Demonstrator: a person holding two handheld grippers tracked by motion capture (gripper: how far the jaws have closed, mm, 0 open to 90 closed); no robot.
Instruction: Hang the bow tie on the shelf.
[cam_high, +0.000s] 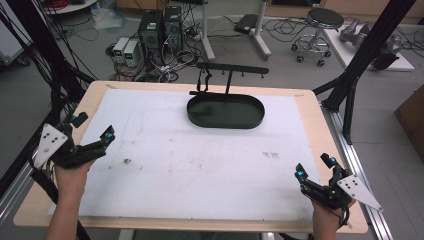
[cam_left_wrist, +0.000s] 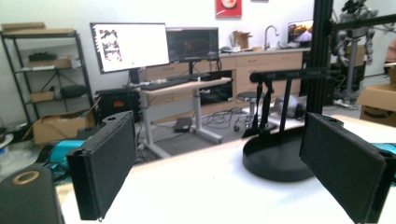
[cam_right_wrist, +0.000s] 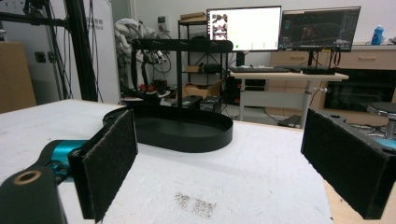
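Observation:
A black oval tray (cam_high: 226, 123) stands at the far middle of the white mat (cam_high: 200, 170). From it rises a thin post carrying a black hook bar (cam_high: 232, 68), and a dark strap hangs from the bar's left end. My left gripper (cam_high: 95, 126) is held at the mat's left edge, open and empty, aimed toward the tray (cam_left_wrist: 273, 164). At the near right corner my right gripper (cam_high: 314, 167) is open too, with nothing between its pads. The tray (cam_right_wrist: 187, 136) and bar (cam_right_wrist: 182, 45) lie well ahead of the right gripper (cam_right_wrist: 219, 130).
The mat covers a wooden table (cam_high: 310, 100). Black frame posts (cam_high: 357, 65) stand beside the table's right side and more at the left. Beyond the far edge are computer towers (cam_high: 160, 27), cables and a stool (cam_high: 320, 30) on the floor. A grey smudge (cam_high: 270, 155) marks the mat.

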